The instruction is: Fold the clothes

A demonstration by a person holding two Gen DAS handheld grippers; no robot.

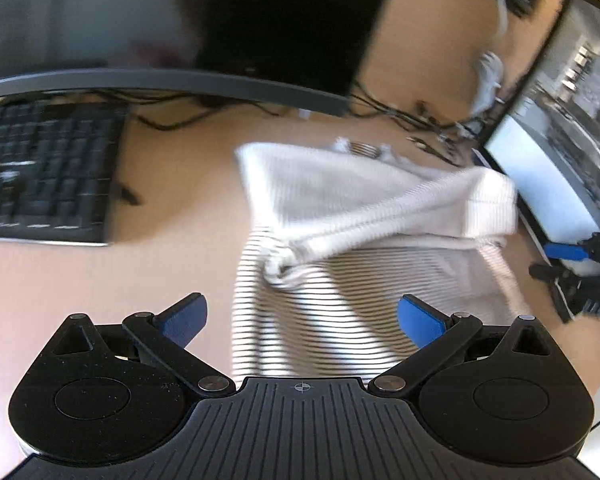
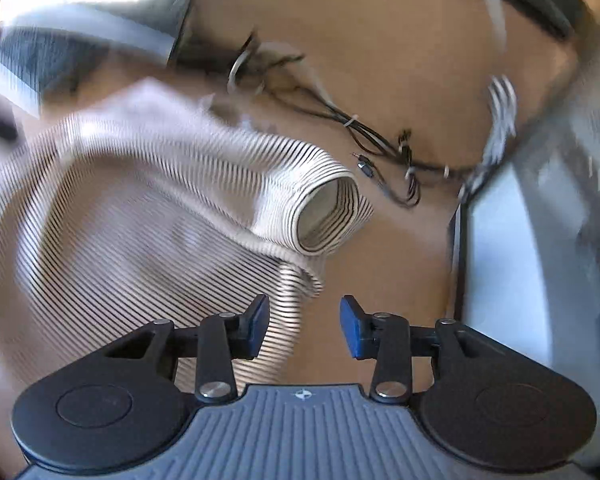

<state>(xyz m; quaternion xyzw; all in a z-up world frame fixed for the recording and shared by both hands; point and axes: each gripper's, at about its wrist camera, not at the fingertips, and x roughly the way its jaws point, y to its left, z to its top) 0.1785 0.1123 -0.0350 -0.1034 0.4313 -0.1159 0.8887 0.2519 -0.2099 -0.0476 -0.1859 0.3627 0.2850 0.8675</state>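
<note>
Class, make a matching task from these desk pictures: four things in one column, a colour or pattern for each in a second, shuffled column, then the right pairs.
Things:
1. keyboard
2. garment
3. desk
4. gripper pads

Colour or pattern:
A. blue
B. black
C. white with thin dark stripes
D. light wood brown

Pairs: 1-B, 2-C, 3-D, 4-A

Left of garment: bare desk (image 1: 172, 248) lay between keyboard (image 1: 44, 176) and striped garment (image 1: 320, 312).
Back edge: cables (image 2: 380, 148) crossed the desk.
Right edge: a monitor (image 1: 560, 140) stood close.
</note>
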